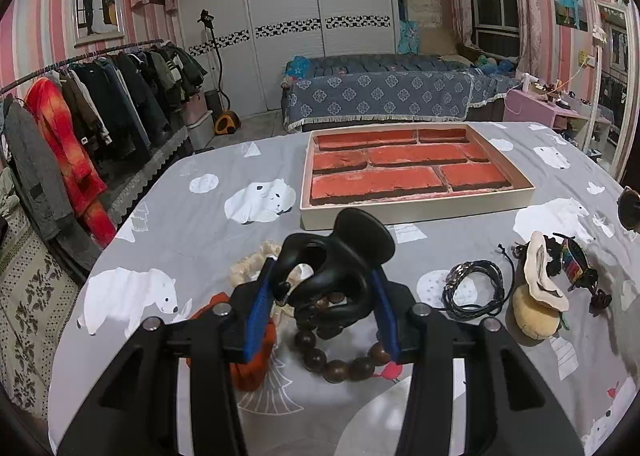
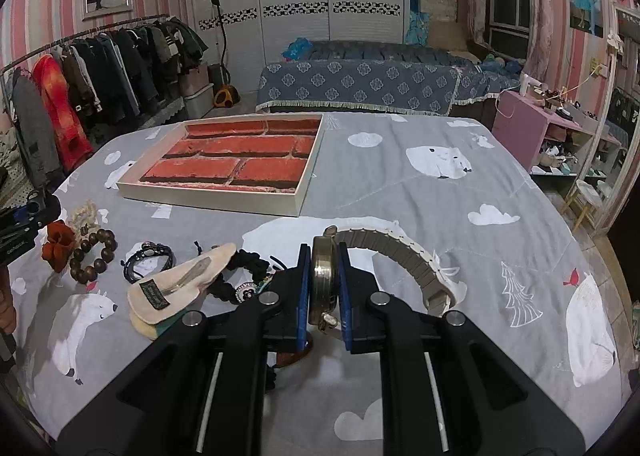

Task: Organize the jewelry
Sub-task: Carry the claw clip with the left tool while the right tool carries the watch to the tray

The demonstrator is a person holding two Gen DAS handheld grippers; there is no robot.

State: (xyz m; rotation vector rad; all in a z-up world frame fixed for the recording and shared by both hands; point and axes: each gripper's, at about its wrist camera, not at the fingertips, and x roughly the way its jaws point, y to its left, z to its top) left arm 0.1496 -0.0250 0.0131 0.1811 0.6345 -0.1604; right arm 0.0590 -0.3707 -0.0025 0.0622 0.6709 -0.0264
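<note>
Your left tool (image 1: 323, 292) clamps a black hair claw (image 1: 336, 268) above the bead bracelet (image 1: 340, 360). Only the right view shows your right tool (image 2: 325, 288) gripping the wristwatch (image 2: 322, 280); tray (image 2: 208, 193) well apart.

No writing can be read anywhere; the dark tag (image 2: 153, 289) on the cream pouch (image 2: 182, 279) is too blurred.

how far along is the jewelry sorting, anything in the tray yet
Nothing looks done: the brick-lined tray holds no jewelry. In hand: the left gripper is shut on a black hair claw, and the right gripper is shut on a watch. Left on the bedspread: wooden bead bracelet, black cord bracelet, cream clip, orange scrunchie and more.
</note>
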